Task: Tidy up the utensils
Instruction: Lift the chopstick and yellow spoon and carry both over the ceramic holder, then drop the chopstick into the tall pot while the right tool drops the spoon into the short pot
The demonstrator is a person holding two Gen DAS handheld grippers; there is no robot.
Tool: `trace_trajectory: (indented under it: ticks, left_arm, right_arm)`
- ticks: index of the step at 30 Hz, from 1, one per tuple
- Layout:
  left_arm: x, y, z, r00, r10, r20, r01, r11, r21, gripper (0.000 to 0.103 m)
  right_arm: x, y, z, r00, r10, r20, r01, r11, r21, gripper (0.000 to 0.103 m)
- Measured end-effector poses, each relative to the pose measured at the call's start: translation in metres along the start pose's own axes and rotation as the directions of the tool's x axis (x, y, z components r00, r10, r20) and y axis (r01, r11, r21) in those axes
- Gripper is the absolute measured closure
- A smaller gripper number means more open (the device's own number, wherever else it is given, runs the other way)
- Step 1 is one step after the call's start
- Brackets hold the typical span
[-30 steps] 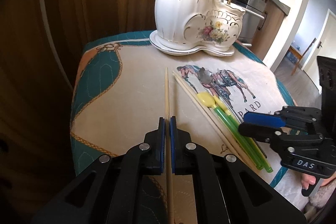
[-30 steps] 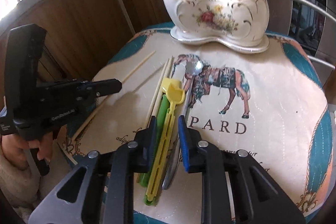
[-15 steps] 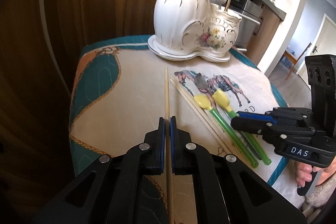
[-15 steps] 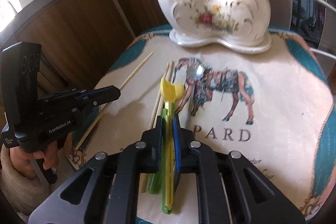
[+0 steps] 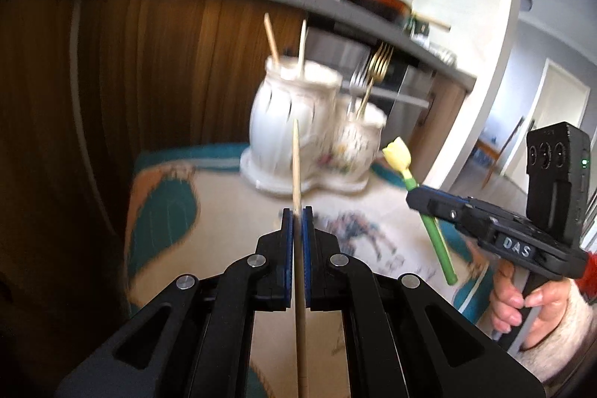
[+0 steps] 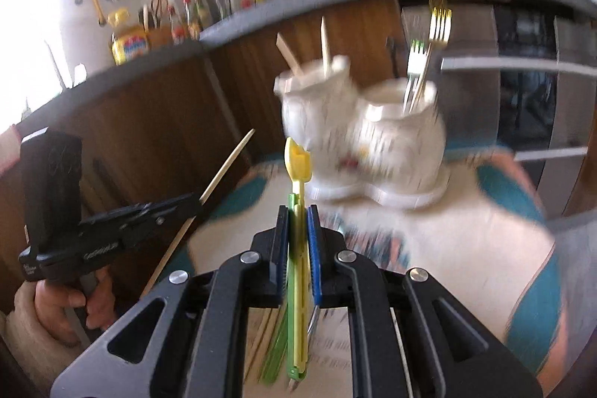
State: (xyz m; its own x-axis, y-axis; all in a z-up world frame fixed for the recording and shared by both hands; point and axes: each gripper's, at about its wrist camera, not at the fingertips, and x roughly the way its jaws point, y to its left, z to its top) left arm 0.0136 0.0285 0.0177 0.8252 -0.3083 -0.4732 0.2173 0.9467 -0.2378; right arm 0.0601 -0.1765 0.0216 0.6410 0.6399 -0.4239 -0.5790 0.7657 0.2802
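Observation:
My left gripper (image 5: pixel 297 211) is shut on a wooden chopstick (image 5: pixel 296 166) and holds it raised, tip pointing at the white ceramic holder (image 5: pixel 294 122). My right gripper (image 6: pixel 297 209) is shut on a yellow-headed green plastic spoon (image 6: pixel 297 161), lifted off the table; it also shows in the left wrist view (image 5: pixel 398 157). The holder (image 6: pixel 358 133) has a tall cup with two chopsticks (image 5: pixel 271 40) and a lower cup with forks (image 6: pixel 434 21). The left gripper and its chopstick (image 6: pixel 227 166) show at left in the right wrist view.
The holder stands at the far end of a small table with a teal-edged horse-print cloth (image 5: pixel 231 222). More chopsticks and a green utensil lie on the cloth under my right gripper (image 6: pixel 274 353). A wooden counter front (image 5: pixel 149 73) rises behind.
Both grippers have lifted off the table and tilted up. The chopstick rose with the left gripper. The right gripper closed on the yellow-green spoon and raised it.

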Motion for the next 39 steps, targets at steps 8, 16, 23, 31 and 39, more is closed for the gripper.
trace_trajectory:
  ticks: [8,16,23,31,39]
  left_arm:
    - [0.004,-0.012,0.060,0.980,-0.027,0.199,0.014,0.998,0.066,0.098]
    - [0.047,-0.011,0.129,0.931,-0.086,0.354,0.076,0.996,0.040,0.098]
    - [0.095,-0.010,0.161,0.897,-0.036,0.440,0.021,0.999,0.039,0.098]
    - [0.122,-0.013,0.154,0.895,0.008,0.446,-0.043,0.997,0.069,0.098]
    - [0.104,-0.011,0.129,0.908,-0.015,0.420,-0.033,0.994,0.105,0.098]
  right_arm:
    - [-0.002,-0.030,0.071,0.974,-0.031,0.224,0.024,0.999,0.037,0.093]
    - [0.035,-0.069,0.114,0.946,-0.033,0.321,0.001,0.995,0.100,0.093]
    - [0.070,-0.079,0.116,0.939,-0.095,0.331,0.083,0.995,0.051,0.093]
    - [0.085,-0.078,0.109,0.944,-0.114,0.309,0.119,0.993,0.002,0.093]
    - [0.072,-0.079,0.101,0.953,-0.107,0.284,0.103,0.994,0.030,0.093]
